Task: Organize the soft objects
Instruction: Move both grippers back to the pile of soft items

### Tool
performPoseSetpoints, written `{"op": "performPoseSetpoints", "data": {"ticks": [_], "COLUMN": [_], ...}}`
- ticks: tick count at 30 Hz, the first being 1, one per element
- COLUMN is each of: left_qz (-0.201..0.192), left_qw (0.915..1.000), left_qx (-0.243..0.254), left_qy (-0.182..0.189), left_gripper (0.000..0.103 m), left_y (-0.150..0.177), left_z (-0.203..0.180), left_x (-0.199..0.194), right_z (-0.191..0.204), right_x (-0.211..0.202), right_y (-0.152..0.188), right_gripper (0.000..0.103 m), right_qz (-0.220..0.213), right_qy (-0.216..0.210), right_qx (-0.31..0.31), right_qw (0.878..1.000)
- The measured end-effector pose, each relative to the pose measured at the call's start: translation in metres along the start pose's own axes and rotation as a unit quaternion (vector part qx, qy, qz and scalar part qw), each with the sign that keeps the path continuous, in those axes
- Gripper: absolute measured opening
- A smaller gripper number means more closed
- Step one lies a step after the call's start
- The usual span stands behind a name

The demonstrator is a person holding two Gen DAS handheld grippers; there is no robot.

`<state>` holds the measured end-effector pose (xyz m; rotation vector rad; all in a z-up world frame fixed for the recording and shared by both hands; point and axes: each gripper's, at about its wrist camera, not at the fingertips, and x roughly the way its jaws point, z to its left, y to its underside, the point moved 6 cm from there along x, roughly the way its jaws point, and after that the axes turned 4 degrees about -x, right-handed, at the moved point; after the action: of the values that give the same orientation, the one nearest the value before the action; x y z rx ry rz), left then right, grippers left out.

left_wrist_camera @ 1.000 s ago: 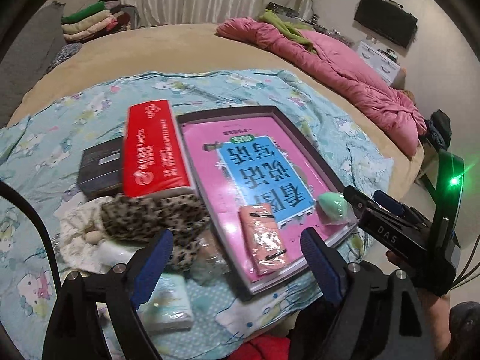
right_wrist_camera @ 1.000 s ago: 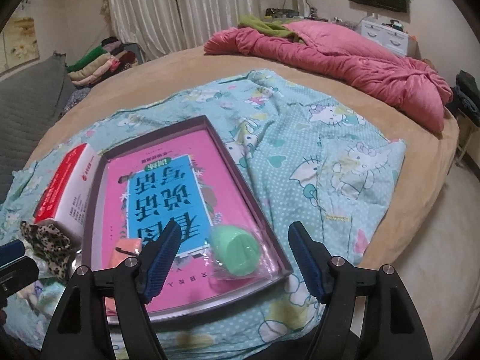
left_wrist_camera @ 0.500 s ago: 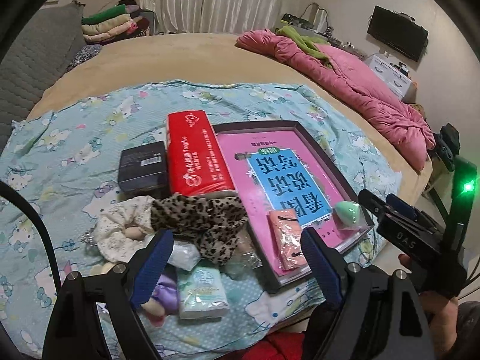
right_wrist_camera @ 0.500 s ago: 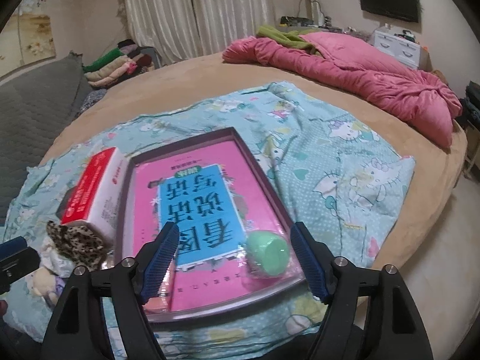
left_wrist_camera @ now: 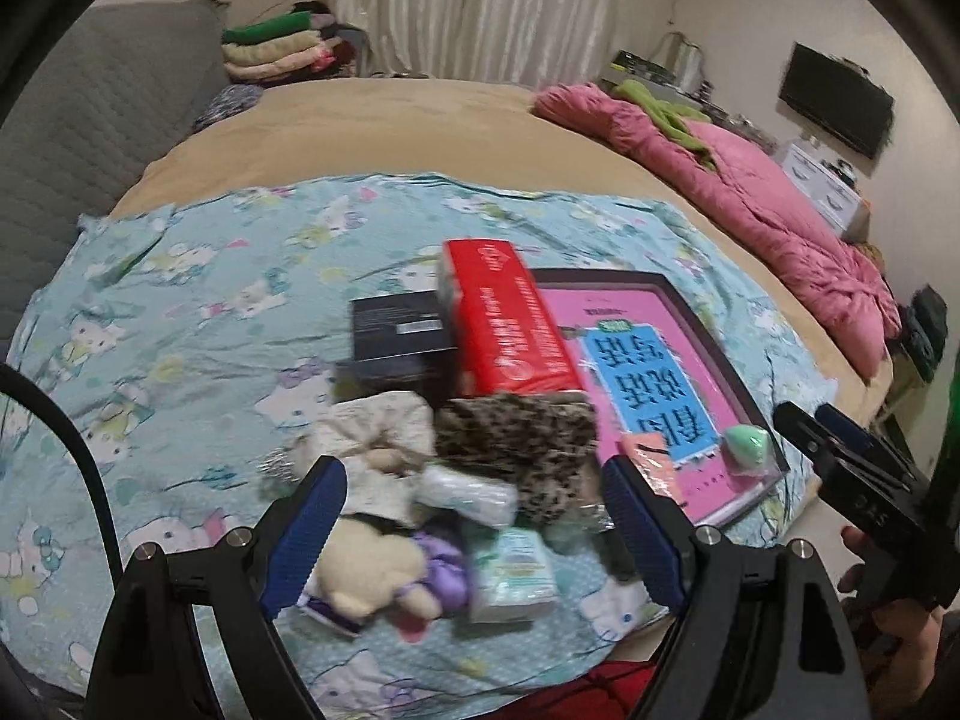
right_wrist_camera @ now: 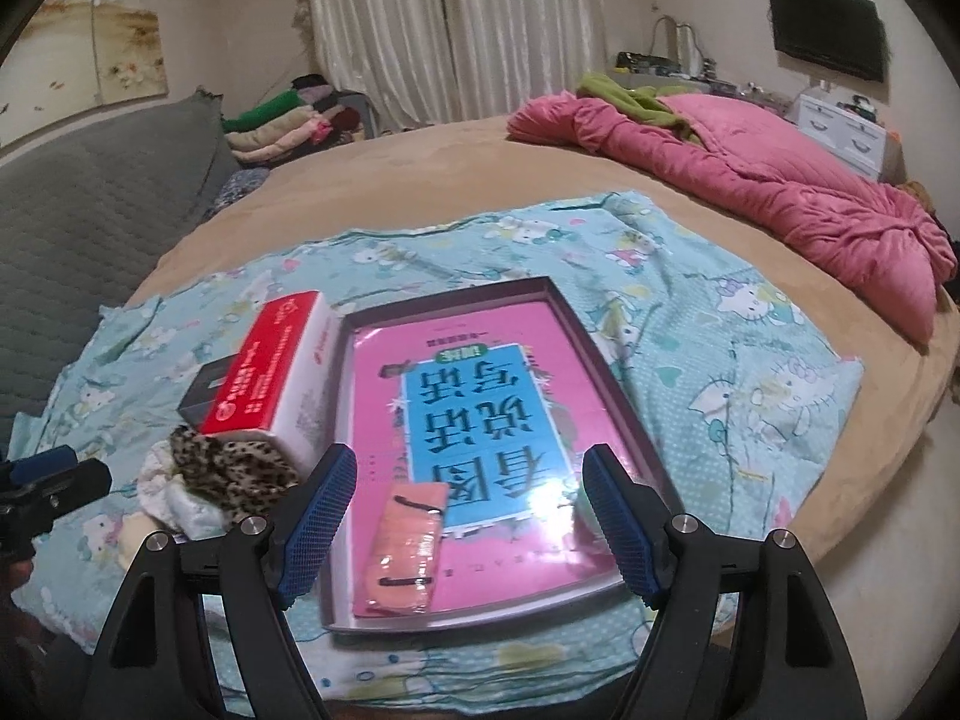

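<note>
A dark-rimmed tray (right_wrist_camera: 618,402) with a pink and blue liner lies on the Hello Kitty sheet. A pink packet (right_wrist_camera: 408,546) lies in its near left corner. A green sponge (left_wrist_camera: 746,443) shows in the tray in the left wrist view only. Left of the tray is a pile: a leopard-print scrunchie (left_wrist_camera: 516,441), a cream cloth (left_wrist_camera: 375,438), a plush toy (left_wrist_camera: 372,576), a tissue pack (left_wrist_camera: 510,570). My left gripper (left_wrist_camera: 474,540) is open above the pile. My right gripper (right_wrist_camera: 471,516) is open above the tray's near edge.
A red tissue box (left_wrist_camera: 504,330) and a black box (left_wrist_camera: 399,330) stand behind the pile. A pink quilt (right_wrist_camera: 750,156) lies on the bed's far right. Folded clothes (right_wrist_camera: 282,120) are stacked at the back. The bed edge is just below both grippers.
Both grippers have drawn back and swung left. The pile now sits between my left fingers. The green sponge has left the right wrist view; the pink packet now lies between the right fingers.
</note>
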<state>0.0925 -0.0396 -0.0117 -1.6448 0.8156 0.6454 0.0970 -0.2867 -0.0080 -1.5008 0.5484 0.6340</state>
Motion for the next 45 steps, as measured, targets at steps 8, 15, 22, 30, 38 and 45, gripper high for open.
{"op": "performPoseSetpoints", "data": {"ticks": [8,15,22,30,38,45], "left_qz": [-0.013,-0.016,-0.005,0.034,0.081,0.106], "left_qw": [0.9989,0.9973,0.9970,0.9969,0.9963,0.9940], "left_qx": [-0.039,-0.063,-0.074,-0.068,-0.014,0.006], "left_qy": [-0.021,-0.033,-0.021,-0.018,-0.023,-0.026], "left_gripper": [0.086,0.086,0.086,0.086,0.086,0.086], "left_y": [-0.006,-0.004,0.005,0.034,0.073,0.090], "left_z": [0.043,0.073,0.089,0.104,0.103,0.101], "left_x": [-0.015,-0.022,-0.023,-0.005,0.017,0.046], "right_z": [0.022,0.040,0.058,0.075,0.080,0.082], "right_x": [-0.011,-0.019,-0.023,-0.021,-0.012,-0.001], "right_y": [-0.004,-0.007,-0.005,0.005,0.014,0.023], "right_gripper": [0.079,0.079,0.079,0.079,0.079,0.079], "right_qz": [-0.007,-0.012,-0.010,0.001,0.018,0.031], "right_qy": [-0.020,-0.031,-0.042,-0.050,-0.052,-0.052], "right_qx": [-0.019,-0.037,-0.060,-0.086,-0.096,-0.101], "right_qw": [1.000,0.999,0.997,0.995,0.994,0.993]}}
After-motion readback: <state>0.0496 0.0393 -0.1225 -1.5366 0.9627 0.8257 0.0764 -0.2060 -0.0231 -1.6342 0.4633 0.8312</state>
